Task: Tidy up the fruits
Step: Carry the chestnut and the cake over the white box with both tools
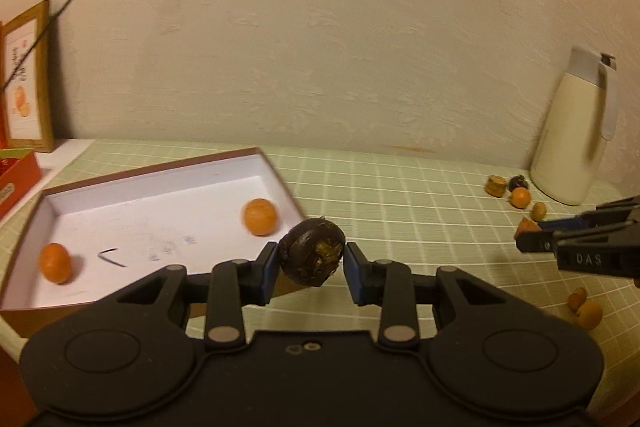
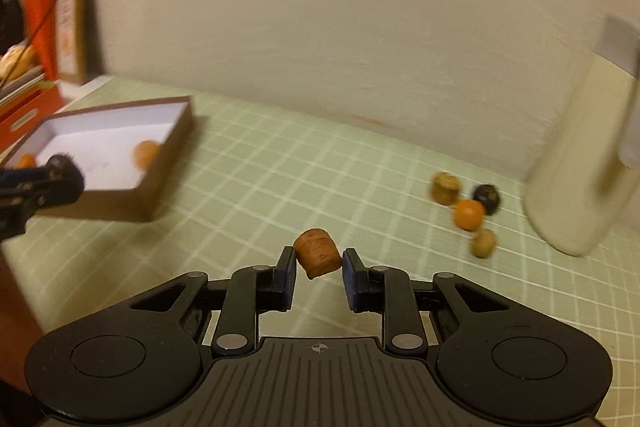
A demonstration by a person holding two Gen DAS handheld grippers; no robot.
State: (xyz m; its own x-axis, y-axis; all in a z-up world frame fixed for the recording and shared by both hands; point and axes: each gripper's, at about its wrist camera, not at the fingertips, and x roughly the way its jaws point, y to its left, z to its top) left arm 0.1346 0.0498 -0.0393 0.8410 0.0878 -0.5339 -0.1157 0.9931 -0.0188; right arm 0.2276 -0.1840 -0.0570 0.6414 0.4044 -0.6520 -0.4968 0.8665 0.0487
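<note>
My left gripper (image 1: 311, 267) is shut on a dark brown round fruit (image 1: 312, 251), held above the table beside the right corner of a shallow white-lined box (image 1: 160, 203). Two orange fruits (image 1: 260, 216) (image 1: 55, 262) lie in the box. My right gripper (image 2: 319, 264) is shut on a small reddish-brown cylindrical piece (image 2: 318, 251), above the green checked tablecloth (image 2: 280, 187). A loose group lies near the jug: a tan piece (image 2: 445, 188), a dark fruit (image 2: 486, 198), an orange fruit (image 2: 468, 213) and a yellowish fruit (image 2: 483, 243).
A cream jug (image 1: 572, 135) stands at the back right against the wall. A framed picture (image 1: 26, 79) and a red box (image 1: 16, 175) sit at the far left. Two more small yellowish fruits (image 1: 586, 311) lie at the right of the left wrist view.
</note>
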